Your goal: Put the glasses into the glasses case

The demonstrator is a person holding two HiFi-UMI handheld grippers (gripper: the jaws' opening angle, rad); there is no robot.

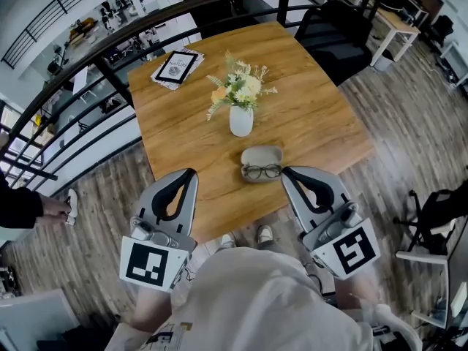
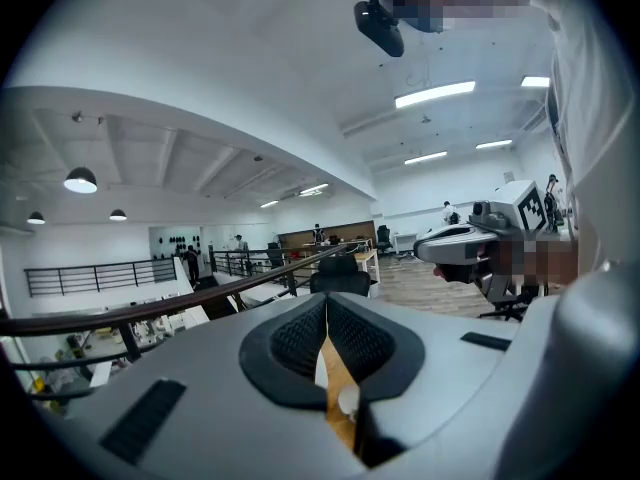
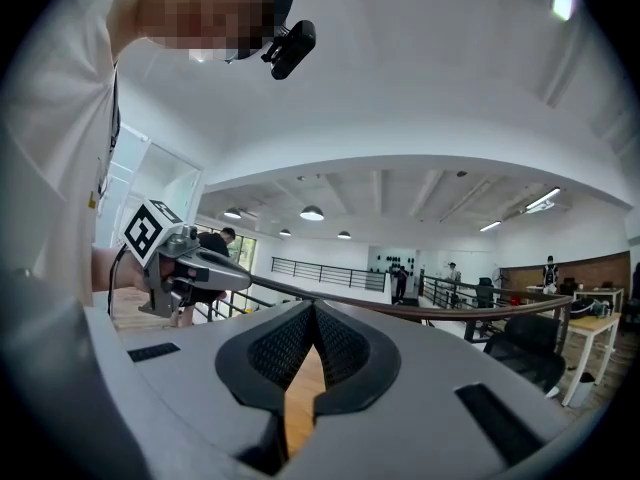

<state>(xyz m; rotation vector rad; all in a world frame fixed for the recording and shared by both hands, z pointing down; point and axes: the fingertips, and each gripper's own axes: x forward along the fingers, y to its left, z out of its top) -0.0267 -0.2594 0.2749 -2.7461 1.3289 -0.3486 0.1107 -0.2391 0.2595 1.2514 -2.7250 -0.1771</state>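
Head view: the glasses [image 1: 262, 171] lie at the open case's [image 1: 262, 154] near edge on the table [image 1: 322, 115], between the left gripper [image 1: 191, 174] and the right gripper [image 1: 285, 171].

Left gripper view: jaws closed, empty.

Right gripper view: the same.

The glasses seem light and fragile, likely best pinched at the frame's bridge.

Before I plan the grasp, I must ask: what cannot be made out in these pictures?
Head view: whether the glasses lie fully inside the case; too small.
Left gripper view: glasses and case, covered by the left gripper.
Right gripper view: the same, covered by the right gripper.
Head view: small print on the book; too small.
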